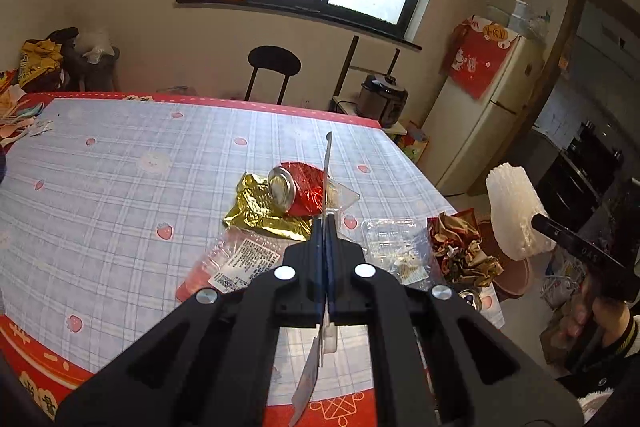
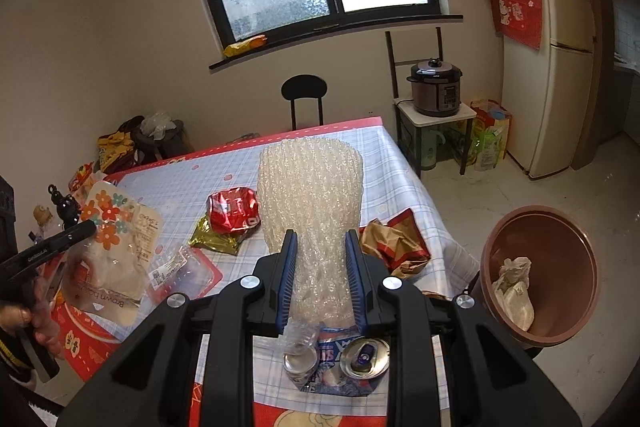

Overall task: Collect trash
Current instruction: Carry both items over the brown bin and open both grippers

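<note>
Item: trash run, carry stage.
R gripper (image 2: 321,267): clamped on bubble wrap (image 2: 310,195), held above table (image 2: 392,155).
L gripper (image 1: 325,223): pinched on flat plastic wrapper (image 2: 116,239) (seen edge-on from its own cam).
Bin (image 2: 540,267): on floor, right of table, some waste inside.
Next, prob.: swing R over bin, let go; crushed can (image 2: 234,213), gold foil (image 1: 260,211) remain.

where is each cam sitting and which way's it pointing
Left wrist: on the left gripper, facing across the table toward the window; its fingers pinch a flat plastic wrapper; the right gripper and hand show at right.
Right wrist: on the right gripper, facing the window; holds bubble wrap; trash bin at right.
Shared: crushed red can, table, window.
</note>
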Demonstrator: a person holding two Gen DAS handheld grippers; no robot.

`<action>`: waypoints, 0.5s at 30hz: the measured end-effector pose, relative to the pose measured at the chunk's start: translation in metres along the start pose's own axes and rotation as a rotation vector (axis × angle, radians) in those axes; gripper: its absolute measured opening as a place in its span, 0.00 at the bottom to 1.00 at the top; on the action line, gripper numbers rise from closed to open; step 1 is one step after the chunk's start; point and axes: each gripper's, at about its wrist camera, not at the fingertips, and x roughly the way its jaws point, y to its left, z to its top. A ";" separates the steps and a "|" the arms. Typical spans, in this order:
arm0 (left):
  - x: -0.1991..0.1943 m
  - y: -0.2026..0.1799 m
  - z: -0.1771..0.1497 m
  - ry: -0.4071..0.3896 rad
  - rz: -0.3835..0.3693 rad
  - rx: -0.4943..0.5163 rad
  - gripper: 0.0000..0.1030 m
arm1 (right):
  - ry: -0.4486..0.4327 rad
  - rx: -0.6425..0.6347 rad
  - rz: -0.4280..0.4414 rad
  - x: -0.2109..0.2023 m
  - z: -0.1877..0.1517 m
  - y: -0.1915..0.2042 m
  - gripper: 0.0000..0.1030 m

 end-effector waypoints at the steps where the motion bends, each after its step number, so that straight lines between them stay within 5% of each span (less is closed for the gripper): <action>1: -0.001 -0.001 0.004 -0.007 -0.003 -0.003 0.05 | -0.008 0.012 -0.013 -0.003 0.001 -0.007 0.24; 15: 0.009 -0.055 0.031 -0.033 -0.033 0.046 0.05 | -0.009 0.141 -0.300 -0.023 0.005 -0.158 0.24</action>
